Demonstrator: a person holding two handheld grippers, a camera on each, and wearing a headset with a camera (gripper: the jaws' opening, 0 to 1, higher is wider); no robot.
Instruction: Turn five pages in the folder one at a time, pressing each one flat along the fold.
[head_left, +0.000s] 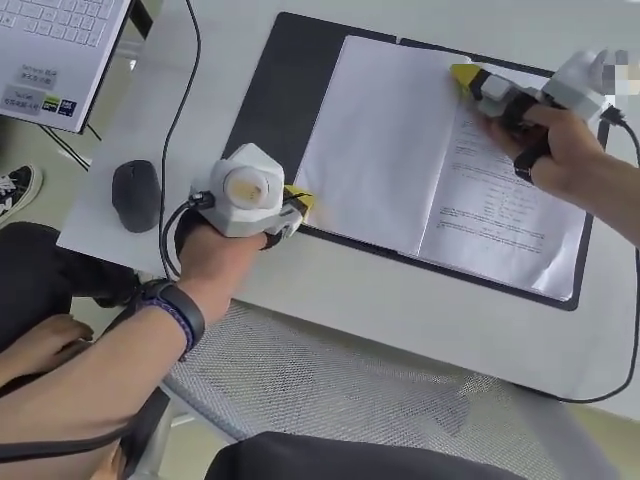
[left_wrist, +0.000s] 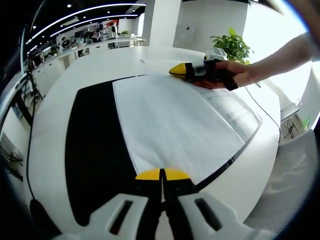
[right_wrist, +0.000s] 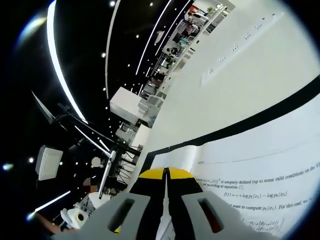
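Near the table's (head_left: 340, 295) near edge, the left claw (head_left: 298, 203) is clenched, its tips at the blank left page's (head_left: 372, 140) near corner. The folder (head_left: 268, 95) lies open mid-table. Farther off, the right claw (head_left: 465, 77), also clenched, rests on the fold's (head_left: 438, 175) far end.

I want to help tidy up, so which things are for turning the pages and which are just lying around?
For the job: folder, blank page, printed page, left gripper, right gripper.
Just lying about: mouse, laptop, plant.
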